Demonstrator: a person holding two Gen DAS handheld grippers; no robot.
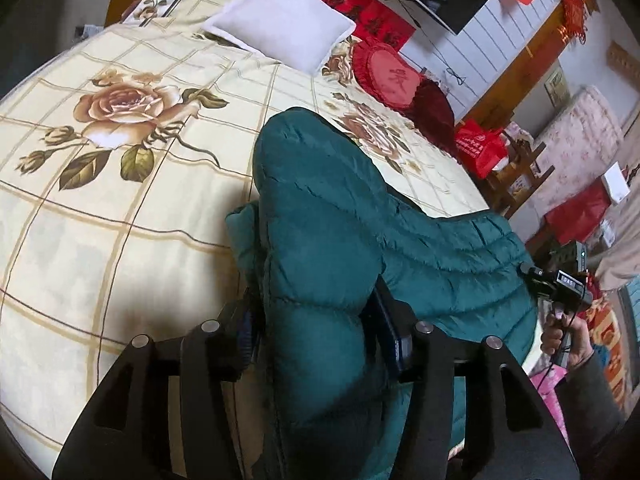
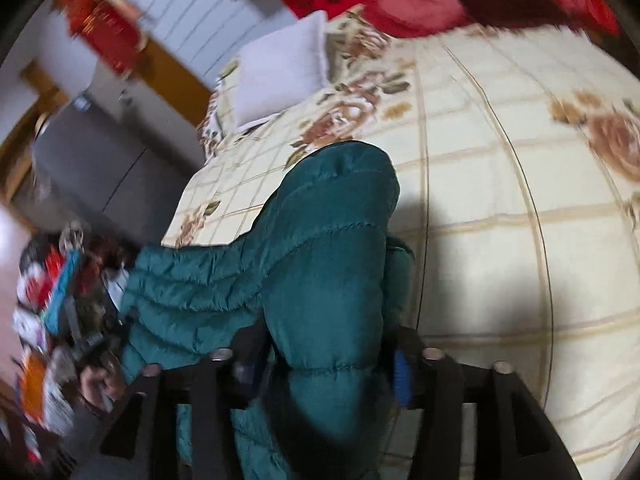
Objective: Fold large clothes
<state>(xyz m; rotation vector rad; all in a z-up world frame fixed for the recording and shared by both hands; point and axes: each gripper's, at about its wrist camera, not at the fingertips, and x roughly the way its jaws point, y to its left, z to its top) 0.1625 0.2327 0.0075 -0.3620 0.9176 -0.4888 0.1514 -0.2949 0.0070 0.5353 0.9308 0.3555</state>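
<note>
A: Where is the jacket sitting?

B: The teal quilted jacket [image 1: 320,240] is hanging above the bed [image 1: 120,240], bunched between the two grippers and lifted off the floral bedspread. A padded part, possibly a sleeve, is rising from each gripper and pointing away toward the white pillow [image 1: 280,36] at the head of the bed.

A: And its long axis?

B: The lifted part is running lengthwise along the bed, while the rest is stretching sideways between the two grippers.

A: How are the grippers doing?

B: The left gripper [image 1: 316,332] is clamping a thick fold of the jacket between its fingers. The right gripper [image 2: 320,364] is pinching another puffy fold of the jacket [image 2: 320,260] the same way. The right-wrist view is blurring at its edges.
</note>
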